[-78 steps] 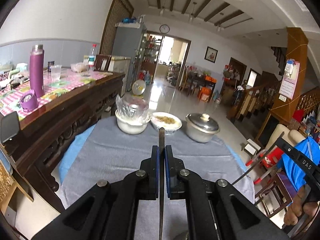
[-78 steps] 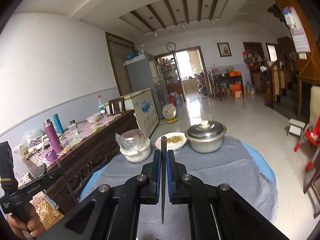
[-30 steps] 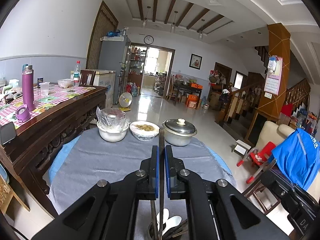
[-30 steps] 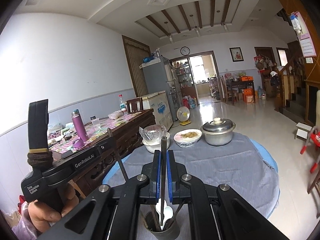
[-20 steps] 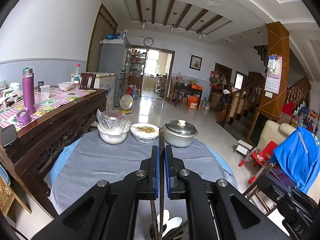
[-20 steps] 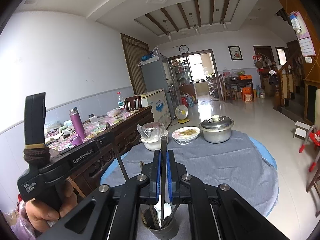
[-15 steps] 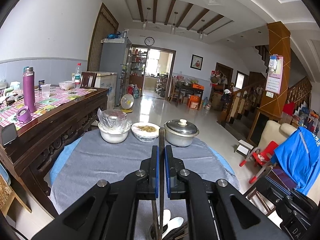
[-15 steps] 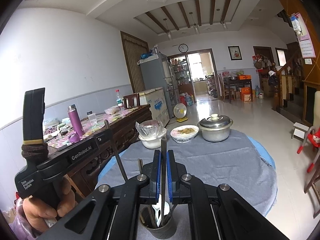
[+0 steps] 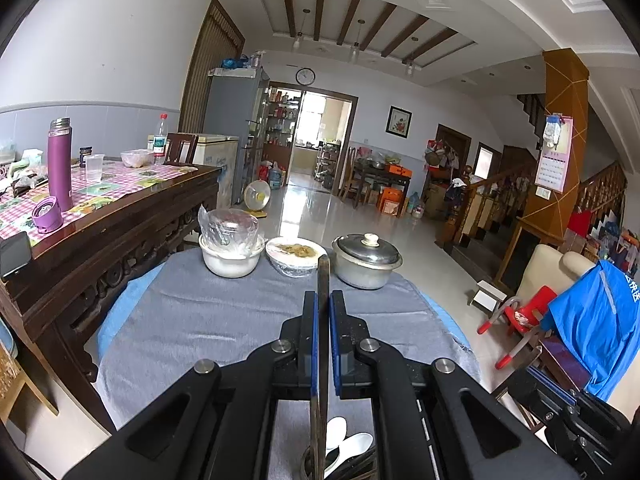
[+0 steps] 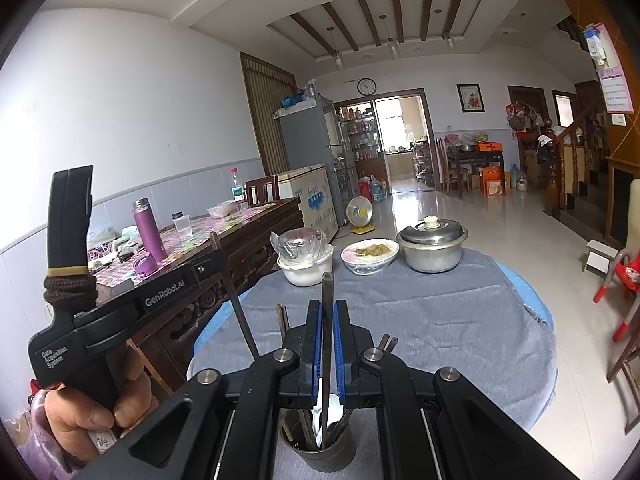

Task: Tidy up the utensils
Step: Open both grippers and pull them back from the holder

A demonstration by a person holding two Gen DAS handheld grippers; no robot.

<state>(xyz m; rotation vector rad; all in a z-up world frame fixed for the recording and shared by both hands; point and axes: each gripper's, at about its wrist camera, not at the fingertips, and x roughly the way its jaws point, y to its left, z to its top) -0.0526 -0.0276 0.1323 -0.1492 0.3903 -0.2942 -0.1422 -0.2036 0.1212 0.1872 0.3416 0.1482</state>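
My left gripper (image 9: 322,344) is shut on a thin dark chopstick (image 9: 322,280) that stands upright; its lower end reaches down at the rim of a utensil holder (image 9: 308,466) with white spoons (image 9: 352,440). My right gripper (image 10: 327,344) is shut on another dark chopstick (image 10: 327,292), whose lower end is inside the dark metal utensil holder (image 10: 320,454) on the grey-clothed table (image 10: 440,320). The holder has several utensils and a white spoon in it. The left gripper's body and the hand holding it (image 10: 100,320) show at the left of the right wrist view.
At the table's far edge stand a white bowl with a plastic-wrapped container (image 9: 232,256), a covered dish of food (image 9: 296,254) and a lidded metal pot (image 9: 366,260). A dark wooden sideboard (image 9: 100,232) with a purple flask is on the left. Chairs stand to the right.
Both grippers have come lower over the utensil holder, each still shut on its chopstick. The right chopstick's lower end has gone deeper into the holder.
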